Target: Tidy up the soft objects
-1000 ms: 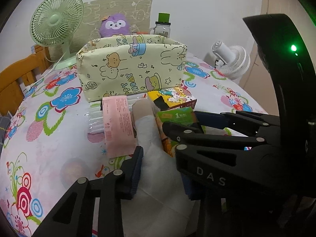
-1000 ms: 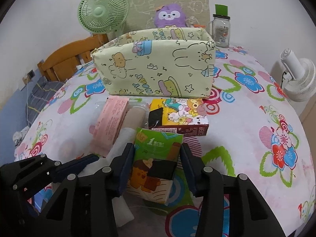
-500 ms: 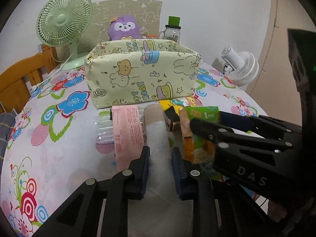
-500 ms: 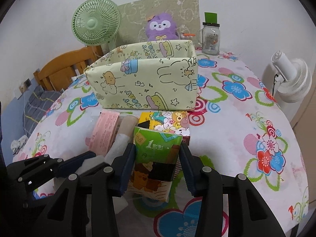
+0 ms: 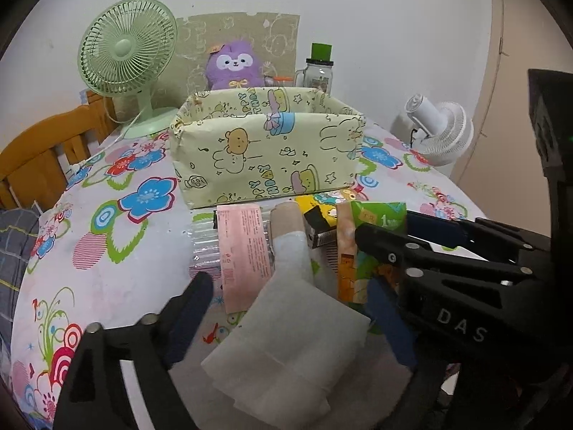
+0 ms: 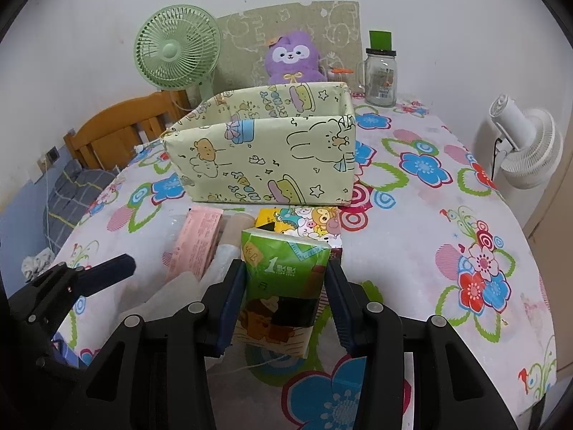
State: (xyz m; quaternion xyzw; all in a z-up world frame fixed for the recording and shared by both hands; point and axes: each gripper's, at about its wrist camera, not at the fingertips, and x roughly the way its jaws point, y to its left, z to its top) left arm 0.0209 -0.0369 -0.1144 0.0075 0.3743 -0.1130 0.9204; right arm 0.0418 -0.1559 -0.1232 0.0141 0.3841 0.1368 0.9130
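Observation:
A pale green cartoon-print fabric box [image 5: 266,156] [image 6: 268,161] stands open in the middle of the table. My right gripper [image 6: 284,297] is shut on a green tissue pack [image 6: 283,283] and holds it above the table; the pack also shows in the left wrist view [image 5: 372,247]. My left gripper [image 5: 286,319] is open, its fingers spread either side of a white and beige folded cloth [image 5: 286,340]. A pink packet [image 5: 243,251] [image 6: 198,240] lies left of the cloth. A yellow cartoon box [image 6: 304,222] lies in front of the fabric box.
A purple plush [image 5: 232,66] [image 6: 292,57], a glass jar with a green lid [image 6: 379,75] and a green fan [image 5: 127,53] stand behind the box. A white fan [image 6: 526,150] is at the right edge. A wooden chair [image 5: 39,157] is at the left.
My left gripper has opened and let go of the cloth. My right gripper has risen with the tissue pack. Both views have pulled back and up.

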